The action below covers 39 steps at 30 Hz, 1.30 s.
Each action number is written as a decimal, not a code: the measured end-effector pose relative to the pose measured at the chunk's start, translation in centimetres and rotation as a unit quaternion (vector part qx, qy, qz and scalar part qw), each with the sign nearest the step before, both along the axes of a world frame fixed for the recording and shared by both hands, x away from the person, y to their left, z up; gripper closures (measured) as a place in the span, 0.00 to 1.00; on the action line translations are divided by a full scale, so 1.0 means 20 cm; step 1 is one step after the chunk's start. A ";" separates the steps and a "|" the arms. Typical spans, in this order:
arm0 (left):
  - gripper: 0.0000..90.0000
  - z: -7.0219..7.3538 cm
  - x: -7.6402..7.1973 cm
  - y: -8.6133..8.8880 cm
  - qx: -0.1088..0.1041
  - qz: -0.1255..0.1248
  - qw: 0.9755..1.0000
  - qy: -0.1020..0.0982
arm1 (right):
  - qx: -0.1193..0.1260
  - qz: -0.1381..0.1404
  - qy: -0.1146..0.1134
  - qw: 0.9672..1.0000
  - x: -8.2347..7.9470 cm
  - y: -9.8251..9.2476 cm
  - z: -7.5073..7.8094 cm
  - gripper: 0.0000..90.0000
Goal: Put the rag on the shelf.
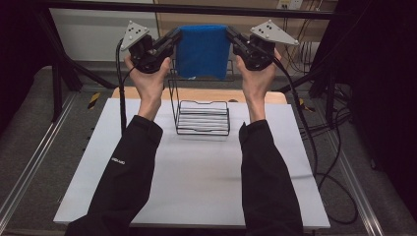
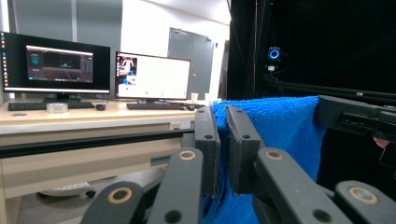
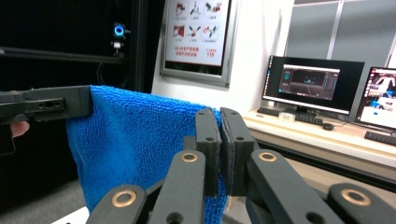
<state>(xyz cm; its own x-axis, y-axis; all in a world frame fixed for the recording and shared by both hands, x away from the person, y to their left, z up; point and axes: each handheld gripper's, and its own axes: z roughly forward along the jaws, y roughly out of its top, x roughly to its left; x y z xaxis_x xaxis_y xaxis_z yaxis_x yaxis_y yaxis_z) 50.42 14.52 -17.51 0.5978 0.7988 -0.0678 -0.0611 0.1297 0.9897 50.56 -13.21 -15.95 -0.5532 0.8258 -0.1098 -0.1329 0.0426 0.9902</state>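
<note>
left gripper (image 1: 173,37) is clamped on the upper left corner of a blue towel (image 1: 203,50), and right gripper (image 1: 230,35) is clamped on its upper right corner — each pair of jaws nearly together with the cloth pinched between. the towel hangs spread between them, held up in the air above the far edge of the white table (image 1: 196,172). a black wire rack (image 1: 203,117) stands on the table below the towel — not touching it.
</note>
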 end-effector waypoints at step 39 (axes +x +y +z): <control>0.93 -0.29 -0.07 0.05 0.085 -0.034 0.995 0.045 | -0.048 0.057 0.084 0.994 -0.09 -0.06 -0.28 0.96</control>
